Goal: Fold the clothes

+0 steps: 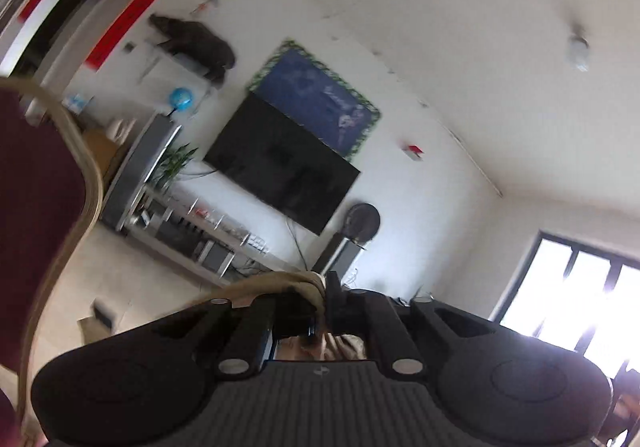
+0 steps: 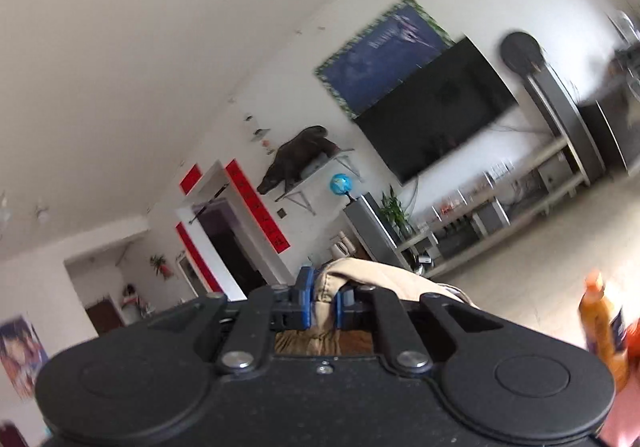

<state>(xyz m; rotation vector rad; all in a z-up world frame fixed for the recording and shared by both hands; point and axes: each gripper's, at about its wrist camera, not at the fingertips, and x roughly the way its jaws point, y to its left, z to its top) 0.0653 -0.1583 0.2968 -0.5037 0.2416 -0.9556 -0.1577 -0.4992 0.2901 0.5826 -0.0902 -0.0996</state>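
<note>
Both sets of jaws are pinching beige cloth: the left gripper (image 1: 322, 311) is clamped on a fold of the beige garment (image 1: 276, 281), and the right gripper (image 2: 323, 303) is gripping the same kind of fabric (image 2: 376, 279) between its blue pads (image 2: 305, 301). In each view the cloth is bunching right at the fingertips, near 6 o'clock, and draping off toward 4 o'clock in the right view. Both tools are tilting upward toward the ceiling and far wall, rolled in opposite directions. A dark red chair back (image 1: 36, 215) with a pale wooden rim is crowding the left view at 9 o'clock. On the wall a black television (image 1: 280, 167) is hanging below a blue poster (image 1: 320, 95). Red door banners (image 2: 258, 207) are carrying writing too blurred to read. An orange bottle (image 2: 600, 311) is standing at 4 o'clock in the right view.
</note>
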